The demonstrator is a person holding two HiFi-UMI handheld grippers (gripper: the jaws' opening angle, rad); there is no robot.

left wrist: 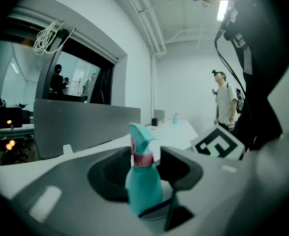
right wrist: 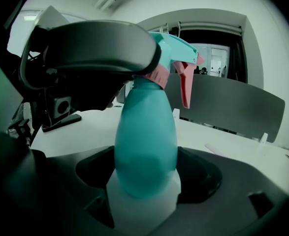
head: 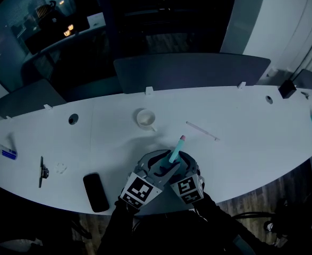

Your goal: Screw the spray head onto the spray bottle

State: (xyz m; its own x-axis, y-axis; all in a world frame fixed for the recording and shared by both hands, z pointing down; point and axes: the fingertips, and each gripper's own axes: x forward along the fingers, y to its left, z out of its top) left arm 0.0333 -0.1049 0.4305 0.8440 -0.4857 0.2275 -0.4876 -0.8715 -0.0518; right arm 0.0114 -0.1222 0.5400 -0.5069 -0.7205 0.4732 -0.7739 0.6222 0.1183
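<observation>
A teal spray bottle (head: pixel 175 150) with a pink collar stands up between my two grippers near the table's front edge. Its teal spray head (right wrist: pixel 176 58) with a pink trigger sits on the neck. My right gripper (right wrist: pixel 146 181) is shut on the bottle's body (right wrist: pixel 146 146), which rests on a white pad. My left gripper (head: pixel 161 168) reaches in at the top, and one of its grey jaws lies over the spray head. In the left gripper view the bottle (left wrist: pixel 143 181) stands between that gripper's jaws with dark gaps on either side.
A white cup (head: pixel 145 118) and a thin white stick (head: pixel 202 130) lie further back on the white table (head: pixel 241 142). A black phone (head: pixel 95 192) and a black tool (head: pixel 41 171) lie to the left. Grey partitions (head: pixel 190 70) line the far edge. A person (left wrist: pixel 226 102) stands beyond.
</observation>
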